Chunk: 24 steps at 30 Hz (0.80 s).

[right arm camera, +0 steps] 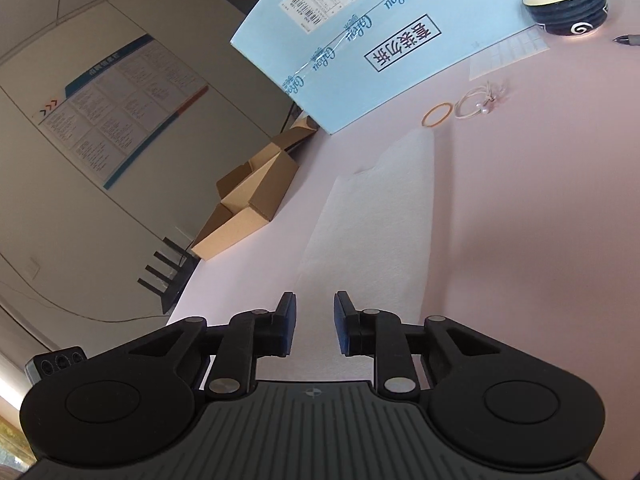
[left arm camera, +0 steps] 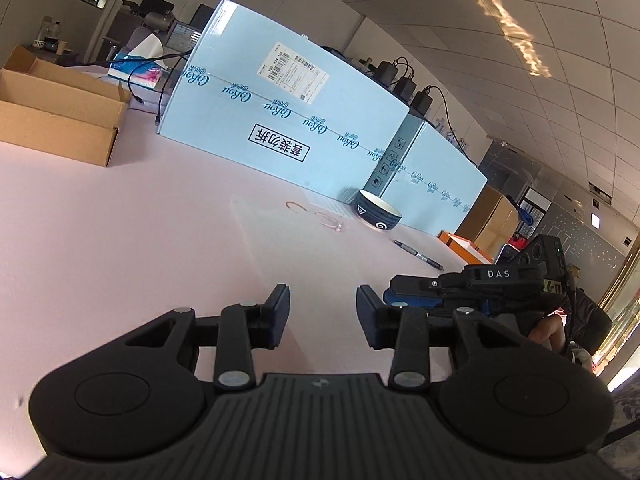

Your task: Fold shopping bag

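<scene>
With the white shopping bag (right arm camera: 372, 216) lying as a flat strip on the pink tabletop (right arm camera: 520, 208), ready for folding; left gripper (left arm camera: 323, 312) and right gripper (right arm camera: 315, 320) fingers parted, gripping nothing.

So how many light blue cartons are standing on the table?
2. The big carton with the shipping label stands behind the rubber band; a second carton sits beyond the dark bowl. More may be hidden behind them.

Pink table (left arm camera: 120, 240), poster (right arm camera: 120, 96) on grey wall.
</scene>
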### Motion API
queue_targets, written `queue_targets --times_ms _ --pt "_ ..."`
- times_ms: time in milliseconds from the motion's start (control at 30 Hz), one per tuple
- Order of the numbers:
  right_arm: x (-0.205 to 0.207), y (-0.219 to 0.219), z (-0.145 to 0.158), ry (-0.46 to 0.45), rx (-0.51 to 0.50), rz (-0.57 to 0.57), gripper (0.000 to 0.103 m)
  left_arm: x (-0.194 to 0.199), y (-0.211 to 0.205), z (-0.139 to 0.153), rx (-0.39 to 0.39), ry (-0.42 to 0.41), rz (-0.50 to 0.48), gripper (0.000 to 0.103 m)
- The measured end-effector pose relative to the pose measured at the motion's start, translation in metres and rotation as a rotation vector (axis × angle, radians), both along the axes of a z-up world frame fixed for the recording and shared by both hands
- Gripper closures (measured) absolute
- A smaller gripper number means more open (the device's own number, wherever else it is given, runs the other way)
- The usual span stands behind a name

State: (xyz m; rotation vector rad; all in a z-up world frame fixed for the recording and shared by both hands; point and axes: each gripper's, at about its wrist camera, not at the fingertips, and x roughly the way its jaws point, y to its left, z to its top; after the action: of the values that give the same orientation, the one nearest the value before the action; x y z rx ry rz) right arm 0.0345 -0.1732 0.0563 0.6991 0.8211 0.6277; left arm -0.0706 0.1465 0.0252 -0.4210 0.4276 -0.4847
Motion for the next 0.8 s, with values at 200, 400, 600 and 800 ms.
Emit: queue_targets --times_ms 200,400,600,800 --pt "0.032 0.020 -0.010 0.018 0.012 -0.030 0.095 0.076 -0.042 -0.005 0.067 0.091 -0.045 0.082" --pt "0.070 0.045 -0.026 0.074 -0.038 0.003 0.094 0.136 -0.059 -0.021 0.125 0.195 -0.014 0.083" --pt "0.078 0.039 -0.040 0.085 -0.085 -0.023 0.095 0.153 -0.052 -0.036 0.104 0.244 -0.015 0.084" --pt "0.078 0.013 -0.048 0.090 -0.087 -0.112 0.103 0.158 -0.039 -0.044 0.035 0.260 -0.029 0.086"
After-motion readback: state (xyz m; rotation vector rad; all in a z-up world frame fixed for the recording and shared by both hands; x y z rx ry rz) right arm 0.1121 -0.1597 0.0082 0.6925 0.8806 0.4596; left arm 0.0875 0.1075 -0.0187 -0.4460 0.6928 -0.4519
